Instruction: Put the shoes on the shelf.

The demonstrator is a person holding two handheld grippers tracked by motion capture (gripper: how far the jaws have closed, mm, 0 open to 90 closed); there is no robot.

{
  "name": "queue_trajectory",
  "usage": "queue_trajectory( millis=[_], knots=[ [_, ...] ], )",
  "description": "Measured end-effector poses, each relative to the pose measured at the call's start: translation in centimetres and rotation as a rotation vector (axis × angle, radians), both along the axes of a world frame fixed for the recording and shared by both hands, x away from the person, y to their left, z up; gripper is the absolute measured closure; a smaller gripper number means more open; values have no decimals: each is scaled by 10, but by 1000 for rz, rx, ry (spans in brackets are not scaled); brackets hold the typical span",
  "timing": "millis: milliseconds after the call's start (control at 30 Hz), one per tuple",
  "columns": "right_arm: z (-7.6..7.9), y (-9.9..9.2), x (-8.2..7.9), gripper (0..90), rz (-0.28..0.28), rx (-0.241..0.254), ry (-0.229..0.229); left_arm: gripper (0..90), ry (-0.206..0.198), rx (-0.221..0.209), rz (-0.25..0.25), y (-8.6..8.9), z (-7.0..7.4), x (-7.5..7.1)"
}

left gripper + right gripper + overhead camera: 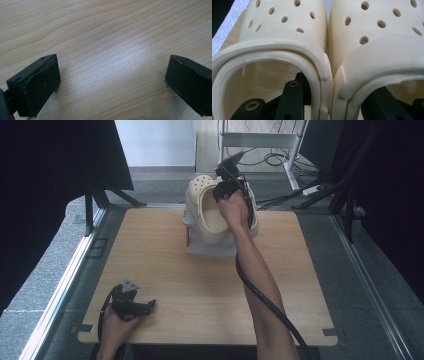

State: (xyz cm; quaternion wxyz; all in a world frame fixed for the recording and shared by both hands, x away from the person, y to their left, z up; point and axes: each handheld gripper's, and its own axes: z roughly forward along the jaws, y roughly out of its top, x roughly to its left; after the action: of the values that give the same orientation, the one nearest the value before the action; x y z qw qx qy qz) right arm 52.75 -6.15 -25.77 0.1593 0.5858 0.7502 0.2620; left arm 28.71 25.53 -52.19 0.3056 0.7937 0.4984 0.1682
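Right gripper [227, 190] clamps both cream clogs [327, 62] by their touching inner walls; keep squeeze even during carry, while left gripper [145, 307] rests open.

No legible text (anywhere visible)

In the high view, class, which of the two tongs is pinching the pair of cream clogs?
The right tongs, at the table's far edge, one jaw inside each cream clog. The left tongs lie open on bare wood near the front.
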Motion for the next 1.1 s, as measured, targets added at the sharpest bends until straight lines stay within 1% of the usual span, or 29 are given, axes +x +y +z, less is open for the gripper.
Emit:
queue_trajectory(
  millis=[233,433,567,633,833,967,1100],
  knots=[
    [-3,2,23,653,-56,6,0,0,-1,1,-3,0,0,0],
    [-8,3,42,653,-103,21,12,0,-1,1,-4,0,0,0],
    [-12,4,54,654,-130,23,16,0,0,0,-5,0,0,0],
    [-13,5,59,653,-137,26,13,0,-4,1,-1,0,0,0],
    [-20,8,73,653,-152,22,12,0,0,0,-6,0,0,0],
    [-25,11,78,652,-156,26,8,0,0,-2,-6,0,0,0],
    [-32,13,81,648,-146,32,4,0,0,0,-4,0,0,0]
  ],
)
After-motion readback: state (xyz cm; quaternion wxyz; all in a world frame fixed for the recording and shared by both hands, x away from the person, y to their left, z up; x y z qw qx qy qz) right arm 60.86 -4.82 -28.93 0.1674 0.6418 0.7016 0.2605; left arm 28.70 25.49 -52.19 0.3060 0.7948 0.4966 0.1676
